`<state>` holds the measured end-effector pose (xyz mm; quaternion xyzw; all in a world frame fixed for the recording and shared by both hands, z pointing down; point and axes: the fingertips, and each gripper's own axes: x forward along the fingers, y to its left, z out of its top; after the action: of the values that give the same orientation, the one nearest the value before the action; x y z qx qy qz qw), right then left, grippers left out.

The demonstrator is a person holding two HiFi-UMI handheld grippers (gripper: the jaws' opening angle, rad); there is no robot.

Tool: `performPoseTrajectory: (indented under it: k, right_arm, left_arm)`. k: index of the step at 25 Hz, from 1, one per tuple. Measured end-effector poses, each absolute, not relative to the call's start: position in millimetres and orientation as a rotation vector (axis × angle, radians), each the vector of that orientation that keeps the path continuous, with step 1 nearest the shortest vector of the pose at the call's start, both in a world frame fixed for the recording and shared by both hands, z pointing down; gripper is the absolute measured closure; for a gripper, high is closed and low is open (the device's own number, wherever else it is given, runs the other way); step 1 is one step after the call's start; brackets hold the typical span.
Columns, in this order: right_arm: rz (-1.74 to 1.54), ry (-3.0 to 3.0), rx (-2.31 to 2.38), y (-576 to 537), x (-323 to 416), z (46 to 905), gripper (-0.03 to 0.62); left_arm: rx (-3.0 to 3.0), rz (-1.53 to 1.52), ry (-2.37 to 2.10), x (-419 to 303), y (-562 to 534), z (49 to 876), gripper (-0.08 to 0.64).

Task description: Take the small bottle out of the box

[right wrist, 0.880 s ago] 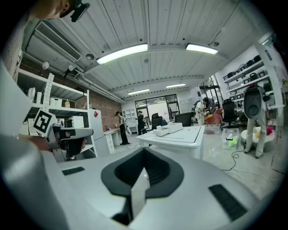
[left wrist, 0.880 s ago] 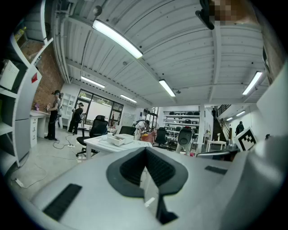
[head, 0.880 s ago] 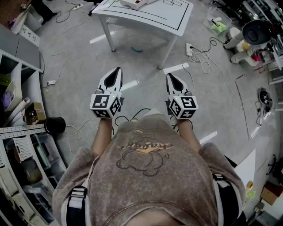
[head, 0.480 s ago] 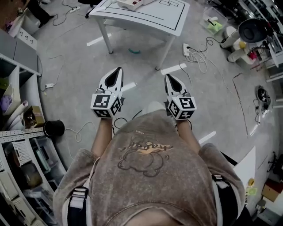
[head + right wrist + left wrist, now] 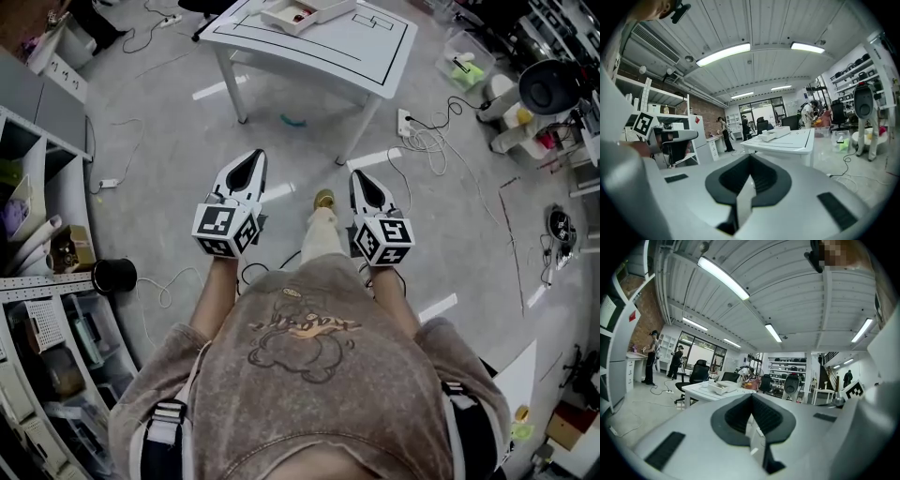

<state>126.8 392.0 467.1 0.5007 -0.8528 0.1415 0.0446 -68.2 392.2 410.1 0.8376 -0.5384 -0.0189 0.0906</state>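
Shallow white box (image 5: 284, 21) atop white table (image 5: 366, 47); contents indistinct.

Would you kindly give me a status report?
Left gripper shut, empty. Right gripper shut, empty. Box on white table ahead, untouched; bottle not discernible. Floor ahead: one small teal item near table leg.

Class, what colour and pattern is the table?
The table is white with black lines; best in head view.

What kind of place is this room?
Most likely a workshop or robotics lab. A white table with black lines marked on it stands on a bare floor, open shelves hold boxes and parts, and loose cables lie across the floor.
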Motion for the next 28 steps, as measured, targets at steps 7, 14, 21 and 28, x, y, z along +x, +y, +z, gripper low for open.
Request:
performPoseTrajectory:
  k: [7,14,21,28]
  right_arm:
    - [0.455,-2.628,1.473,322,118,471,0.595]
    - [0.466,-2.659,1.400,233,104,470,0.595]
    - [0.469,-2.695,1.302,146,104,455,0.595]
    - [0.456,-2.735,1.212,62,106,444,0.595]
  left_arm:
    - [2.434,-0.036,-1.631,-78,330,419,0.552]
    - [2.387,-0.045,-1.663,-88,253,417,0.552]
    - [2.328,-0.054,-1.724,-85,173,402,0.552]
    - [2.279,-0.048,-1.791,-80,100,394,0.552]
